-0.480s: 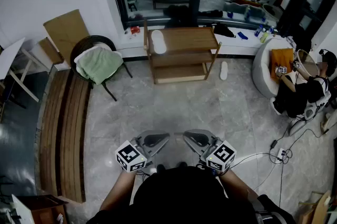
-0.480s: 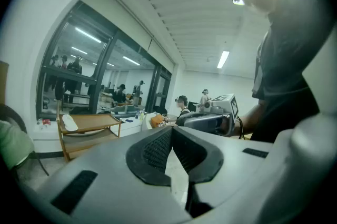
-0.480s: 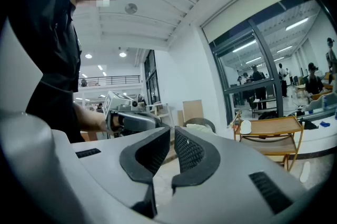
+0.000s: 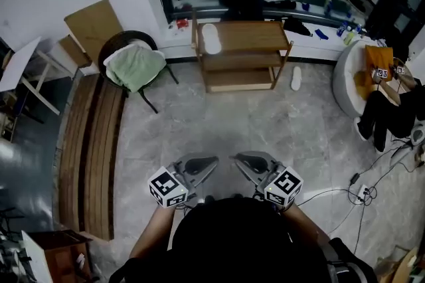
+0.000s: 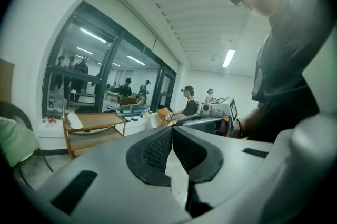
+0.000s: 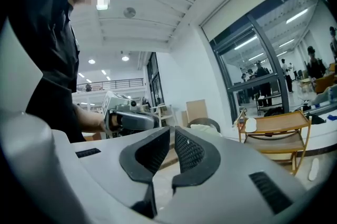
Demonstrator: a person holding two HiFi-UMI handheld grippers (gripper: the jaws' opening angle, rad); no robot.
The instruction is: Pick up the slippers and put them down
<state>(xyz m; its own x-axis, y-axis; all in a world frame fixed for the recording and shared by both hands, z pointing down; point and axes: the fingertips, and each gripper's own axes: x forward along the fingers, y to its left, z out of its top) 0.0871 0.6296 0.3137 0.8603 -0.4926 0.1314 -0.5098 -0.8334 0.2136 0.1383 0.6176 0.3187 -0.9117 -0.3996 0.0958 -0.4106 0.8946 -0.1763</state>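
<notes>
A: Jaws?
B: Left gripper [image 4: 212, 160] and right gripper [image 4: 234, 159] — both pressed together, empty.
A: Slippers?
B: First slipper [image 4: 211, 38] on the shelf [image 4: 255, 36] top, left edge; second slipper [image 4: 296, 78] on the floor [image 4: 265, 122] — beside the shelf's right leg.

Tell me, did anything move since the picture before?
Only the head camera shifted a little. Nothing was grabbed or dropped. The left gripper and right gripper stay shut and empty, close together. One white slipper stays on top of the brown wooden shelf, the other white slipper on the grey floor beside it.
</notes>
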